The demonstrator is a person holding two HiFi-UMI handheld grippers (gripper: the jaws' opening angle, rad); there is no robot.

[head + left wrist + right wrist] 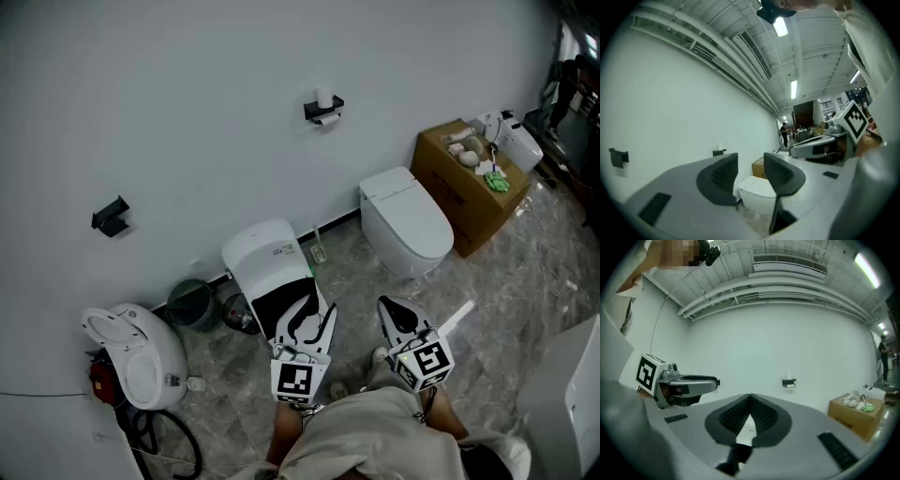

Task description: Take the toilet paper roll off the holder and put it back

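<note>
The toilet paper roll (324, 97) stands upright on a black wall holder (323, 111), high on the white wall and far from both grippers. The same holder (789, 382) shows small in the right gripper view, and as a dark speck (719, 152) in the left gripper view. My left gripper (307, 307) is held low near my body; its jaws (751, 164) stand a narrow gap apart with nothing between them. My right gripper (390, 306) is beside it, pads (750, 399) touching at the tips, empty.
A second empty black holder (111, 217) hangs on the wall at left. Below stand a white toilet (405, 220), another white toilet (269, 261), a round white unit (131, 356) and a dark bucket (192, 302). An open cardboard box (469, 187) sits at right.
</note>
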